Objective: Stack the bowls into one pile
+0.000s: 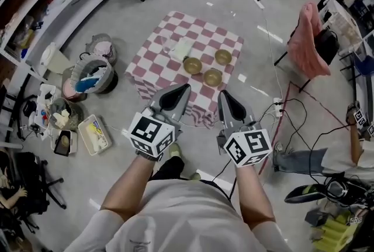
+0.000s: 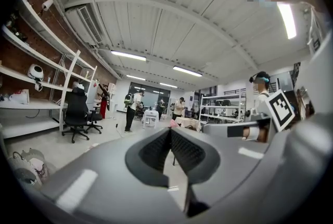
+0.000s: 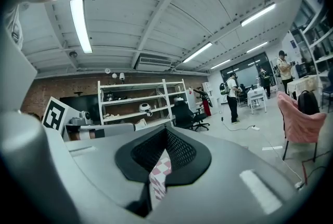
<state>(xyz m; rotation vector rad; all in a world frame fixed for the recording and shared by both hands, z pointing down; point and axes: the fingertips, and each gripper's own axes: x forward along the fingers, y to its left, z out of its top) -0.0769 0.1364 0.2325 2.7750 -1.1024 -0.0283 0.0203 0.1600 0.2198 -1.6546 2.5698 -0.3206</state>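
No legible text, label, brand or number on anything visible.

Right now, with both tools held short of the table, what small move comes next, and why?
Probably bring the right tool forward over the table and open it near the closest bowl: it and the left tool are shut, and all three bowls sit apart, unstacked.
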